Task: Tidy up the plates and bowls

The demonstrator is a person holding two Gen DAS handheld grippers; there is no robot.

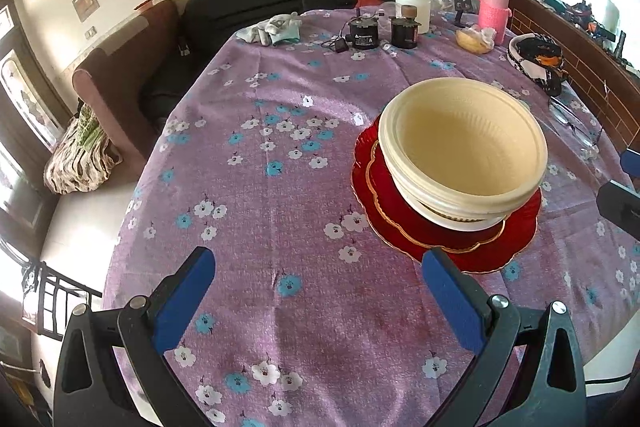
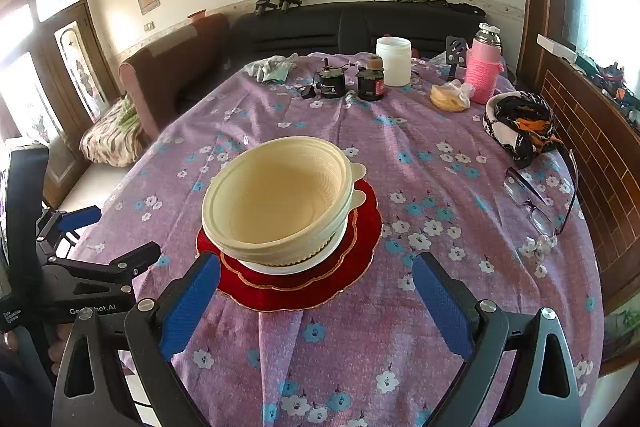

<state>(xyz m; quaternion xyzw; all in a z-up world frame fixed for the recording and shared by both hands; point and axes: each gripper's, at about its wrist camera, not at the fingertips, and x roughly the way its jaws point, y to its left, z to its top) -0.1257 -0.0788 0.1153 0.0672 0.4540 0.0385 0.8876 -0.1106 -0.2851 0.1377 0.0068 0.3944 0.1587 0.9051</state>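
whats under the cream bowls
The cream bowls sit nested on a white dish, which rests on the red plate. Anything else beneath them is covered.

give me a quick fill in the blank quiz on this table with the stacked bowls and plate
1. The cream bowls are stacked on a ____ plate.
2. The left gripper and right gripper both have their jaws ____.
3. The flask at the far end of the table wears a knitted ____ sleeve.
4. A pair of ____ lies on the tablecloth to the right of the stack.

Missing words: red; open; pink; glasses
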